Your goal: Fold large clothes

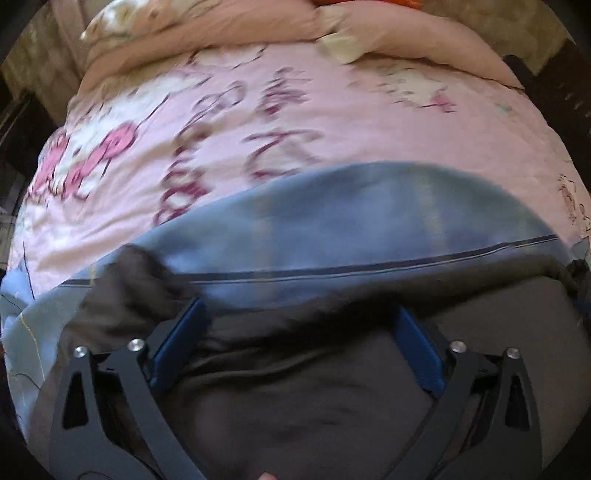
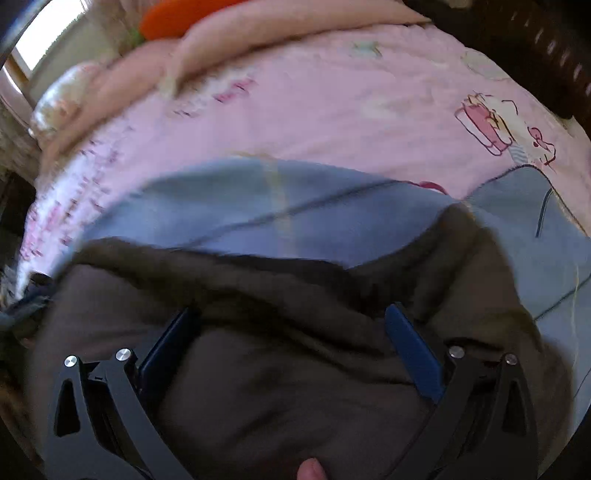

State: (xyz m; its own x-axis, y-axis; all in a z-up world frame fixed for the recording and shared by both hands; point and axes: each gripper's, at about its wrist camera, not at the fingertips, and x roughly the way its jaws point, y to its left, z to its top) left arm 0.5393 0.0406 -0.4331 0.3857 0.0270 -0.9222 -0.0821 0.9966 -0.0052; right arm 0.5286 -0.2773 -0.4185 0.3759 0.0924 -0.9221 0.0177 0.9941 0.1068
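Dark brown-grey garment (image 1: 295,369), soft matte fabric, loosely bunched, spread across the near end of a bed and filling the lower half of both wrist views. Left gripper (image 1: 299,314): jaws spread wide, blue-padded fingers (image 1: 173,343) set well apart on black metal arms with silver bolts, the garment's rumpled edge lying between and over the tips; not clamped on anything. Right gripper (image 2: 293,317): likewise wide apart, blue pads (image 2: 413,354) flanking a thick fold of the same cloth. Beneath the garment, a pale blue sheet panel (image 1: 369,214) with a dark piped seam, then a pink cartoon-print bedsheet (image 1: 332,122), smooth and lightly creased. Peach quilt (image 1: 221,40), puffy and rolled, along the far end. Left view only: large pink bow motif and dark red lettering on the sheet. Right view only: orange cushion (image 2: 177,14) above the quilt, bright window (image 2: 40,40) at upper left, small cake motif, dark wooden bedframe (image 2: 535,48) at upper right, a fingertip (image 2: 310,470) at the bottom edge. Both views motion-blurred.
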